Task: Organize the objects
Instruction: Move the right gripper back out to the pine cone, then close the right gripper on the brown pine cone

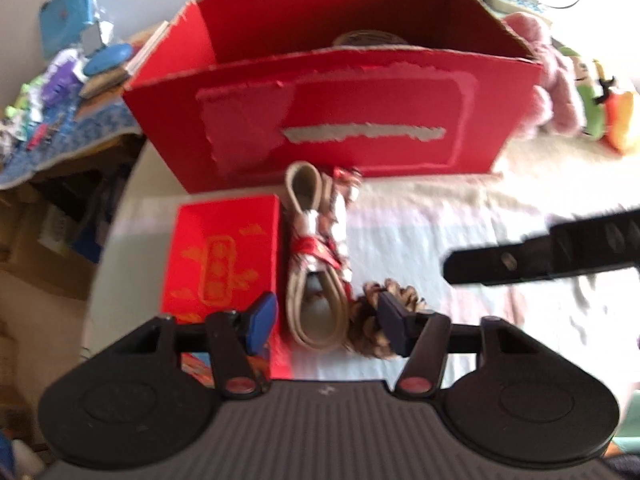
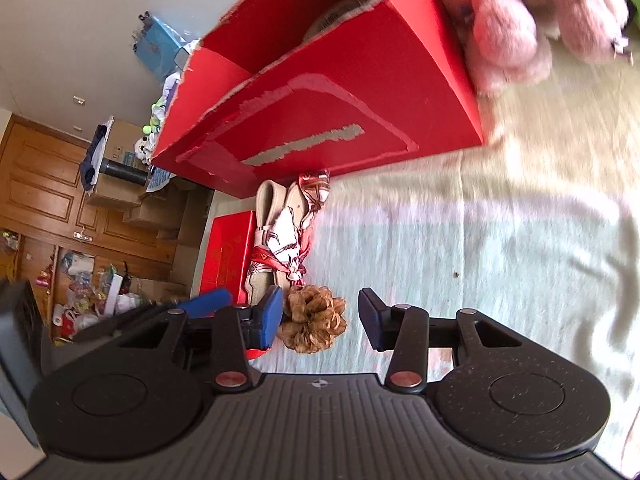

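Box (image 1: 320, 128) has maybe 1 thing inside (hard to tell); pinecone (image 2: 314, 322), strap (image 1: 316, 256), small box (image 1: 224, 256) still out. Both grippers' fingers spread, holding nothing.

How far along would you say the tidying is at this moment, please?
One woven item already lies inside the large red box. Nothing is in hand: the left gripper and right gripper are both open. The pinecone, small red box and scarf-wrapped strap bundle remain on the cloth.

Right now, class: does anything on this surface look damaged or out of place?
Yes. The large red box is damaged: its top edges are torn ragged, and its front face is peeled, showing grey strips.
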The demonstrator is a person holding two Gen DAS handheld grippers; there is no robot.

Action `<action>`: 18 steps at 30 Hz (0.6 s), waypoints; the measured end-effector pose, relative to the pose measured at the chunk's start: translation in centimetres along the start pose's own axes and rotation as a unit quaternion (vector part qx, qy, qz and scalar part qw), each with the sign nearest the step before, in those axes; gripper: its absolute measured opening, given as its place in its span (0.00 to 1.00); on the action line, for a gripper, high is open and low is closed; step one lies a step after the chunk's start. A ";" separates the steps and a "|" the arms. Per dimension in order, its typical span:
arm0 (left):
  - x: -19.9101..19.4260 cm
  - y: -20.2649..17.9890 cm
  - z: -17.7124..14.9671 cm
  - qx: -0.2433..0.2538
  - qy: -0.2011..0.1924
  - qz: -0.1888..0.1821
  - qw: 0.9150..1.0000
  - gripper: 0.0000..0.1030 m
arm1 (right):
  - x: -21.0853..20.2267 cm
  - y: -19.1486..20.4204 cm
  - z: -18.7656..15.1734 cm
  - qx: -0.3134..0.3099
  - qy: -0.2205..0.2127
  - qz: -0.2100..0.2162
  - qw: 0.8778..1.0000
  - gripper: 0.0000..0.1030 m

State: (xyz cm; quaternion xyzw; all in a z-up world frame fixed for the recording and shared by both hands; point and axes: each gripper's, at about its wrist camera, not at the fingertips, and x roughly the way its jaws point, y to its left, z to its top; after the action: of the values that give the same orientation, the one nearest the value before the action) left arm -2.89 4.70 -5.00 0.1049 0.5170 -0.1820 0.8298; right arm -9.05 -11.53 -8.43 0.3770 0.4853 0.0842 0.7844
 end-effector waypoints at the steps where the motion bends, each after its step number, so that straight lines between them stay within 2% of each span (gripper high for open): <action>1: -0.1 0.1 -0.3 0.000 -0.002 -0.012 1.000 0.54 | 0.1 -0.2 0.1 0.006 0.004 0.003 1.000 0.44; 5: -0.2 0.2 -1.2 -0.001 0.000 -0.063 0.998 0.54 | 0.4 -0.3 0.1 0.017 0.016 0.014 1.000 0.44; 11: 0.2 0.1 -1.7 0.003 0.007 -0.113 0.994 0.61 | 0.9 -0.1 0.0 0.018 0.029 0.015 0.999 0.44; 15: 0.4 -0.5 -2.1 0.016 0.003 -0.123 0.992 0.61 | 1.1 -0.4 -0.3 0.022 0.037 0.010 0.999 0.44; 18: 0.4 -0.8 -2.1 0.025 0.007 -0.148 0.989 0.60 | 1.0 -0.7 -0.6 0.025 0.040 0.005 0.999 0.44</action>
State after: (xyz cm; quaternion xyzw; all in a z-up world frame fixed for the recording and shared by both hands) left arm -4.78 4.66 -6.28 0.0490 0.5279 -0.3148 0.7873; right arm -9.18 -11.19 -9.71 0.3953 0.5160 0.0910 0.7544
